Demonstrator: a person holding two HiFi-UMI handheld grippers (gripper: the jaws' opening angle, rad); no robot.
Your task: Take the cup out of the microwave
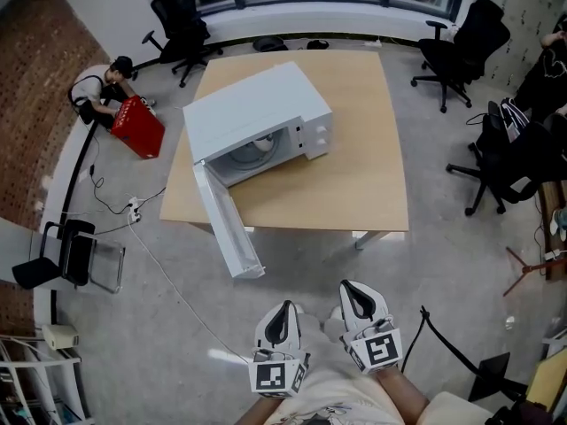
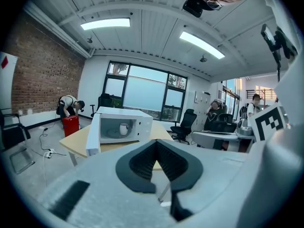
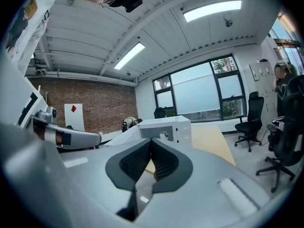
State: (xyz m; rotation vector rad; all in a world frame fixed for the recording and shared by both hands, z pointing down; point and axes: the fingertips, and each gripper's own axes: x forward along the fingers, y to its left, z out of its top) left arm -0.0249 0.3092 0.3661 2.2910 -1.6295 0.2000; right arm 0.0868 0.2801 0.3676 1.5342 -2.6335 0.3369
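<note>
A white microwave (image 1: pixel 257 118) stands on a wooden table (image 1: pixel 354 175) well ahead of me, its door (image 1: pixel 229 224) swung wide open past the table's front edge. A white cup (image 1: pixel 264 145) stands inside the cavity; the left gripper view shows the cup (image 2: pixel 124 128) upright in the microwave (image 2: pixel 121 125). Both grippers hang low over the floor, far from the table. My left gripper (image 1: pixel 282 308) has its jaws together with nothing between them, and so does my right gripper (image 1: pixel 353 288). The right gripper view catches the microwave (image 3: pixel 166 127) from its right side.
A person crouches by a red box (image 1: pixel 137 127) at the far left. Black office chairs (image 1: pixel 461 47) stand behind and right of the table. A white cable (image 1: pixel 168 282) runs across the floor, a folding chair (image 1: pixel 75 255) stands left, and a black stand (image 1: pixel 461 357) lower right.
</note>
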